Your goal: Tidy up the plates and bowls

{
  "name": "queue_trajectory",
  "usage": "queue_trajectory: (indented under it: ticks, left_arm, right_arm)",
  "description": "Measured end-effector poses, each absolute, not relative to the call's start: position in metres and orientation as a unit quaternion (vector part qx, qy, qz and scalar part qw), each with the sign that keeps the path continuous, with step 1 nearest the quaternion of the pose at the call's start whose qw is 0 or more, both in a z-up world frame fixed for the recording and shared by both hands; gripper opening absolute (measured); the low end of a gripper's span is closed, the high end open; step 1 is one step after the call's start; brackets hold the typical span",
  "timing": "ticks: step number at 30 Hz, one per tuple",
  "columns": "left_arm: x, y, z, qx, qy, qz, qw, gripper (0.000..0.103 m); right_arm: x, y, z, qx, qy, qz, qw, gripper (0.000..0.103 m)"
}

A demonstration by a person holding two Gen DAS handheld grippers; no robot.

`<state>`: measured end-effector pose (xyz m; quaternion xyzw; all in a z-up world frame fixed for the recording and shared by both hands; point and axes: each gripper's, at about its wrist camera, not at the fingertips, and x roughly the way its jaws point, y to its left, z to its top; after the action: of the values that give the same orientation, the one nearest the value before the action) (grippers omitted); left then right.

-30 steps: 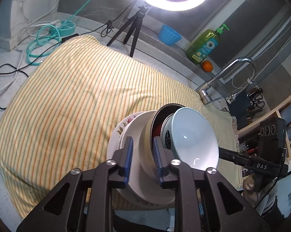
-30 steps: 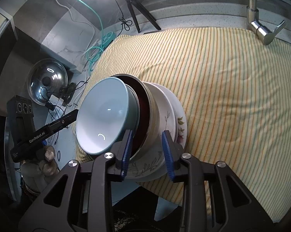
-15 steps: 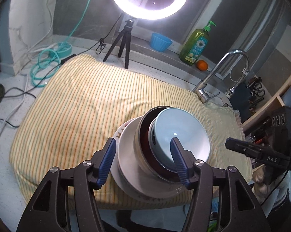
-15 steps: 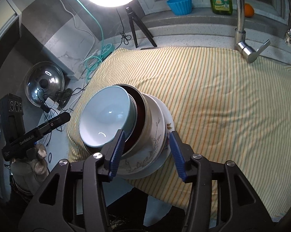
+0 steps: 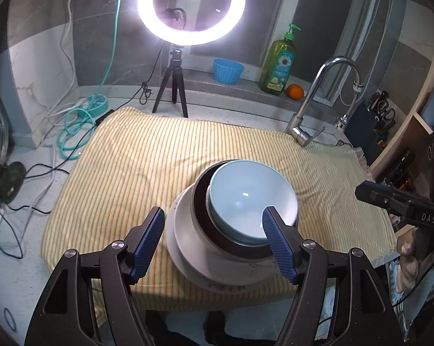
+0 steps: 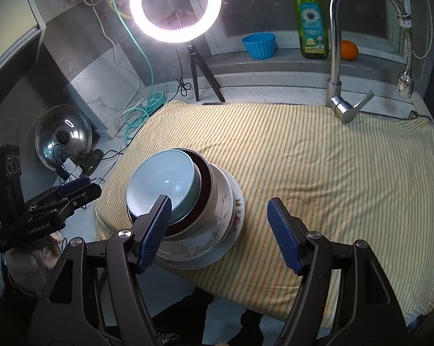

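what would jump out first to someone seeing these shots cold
The glowing ring light on its tripod at the back of the counter grabs the eye first. Next is the stack in the middle of the striped yellow cloth: a pale blue bowl nested in a dark-lined bowl on floral plates, with both open grippers hovering near it.

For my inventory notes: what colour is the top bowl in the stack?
Pale blue: the glossy ceramic top bowl shows best in the left wrist view.

Both wrist views look down from near, sharing bowl stack (image 5: 246, 210) (image 6: 182, 199).
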<state>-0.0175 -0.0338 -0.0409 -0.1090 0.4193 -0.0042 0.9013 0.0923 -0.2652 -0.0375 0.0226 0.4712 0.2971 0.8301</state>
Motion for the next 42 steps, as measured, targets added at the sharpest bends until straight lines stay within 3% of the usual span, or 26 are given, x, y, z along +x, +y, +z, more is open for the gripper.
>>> queue_trajectory:
  ticks: [2,4,14,17,42]
  left_arm:
    - [-0.019,-0.037,-0.041,-0.111,0.424,-0.007,0.899,0.073]
    - [-0.022,-0.04,-0.041,-0.106,0.427,-0.003,0.898,0.075]
    - [-0.025,-0.041,-0.044,-0.105,0.432,0.021,0.895,0.075]
    - [-0.024,-0.04,-0.044,-0.104,0.434,0.024,0.895,0.075]
    - [-0.019,-0.036,-0.039,-0.108,0.424,0.028,0.899,0.075]
  right_arm:
    - [0.089,-0.267,-0.035,0.02,0.467,0.295,0.834,0.073]
    - [0.086,-0.269,-0.033,0.018,0.459,0.292,0.839,0.084]
    - [0.073,-0.271,-0.023,0.019,0.437,0.285,0.853,0.086]
    - [0.072,-0.273,-0.023,0.022,0.431,0.281,0.857,0.094]
    - [0.076,-0.267,-0.023,0.015,0.429,0.273,0.861,0.095]
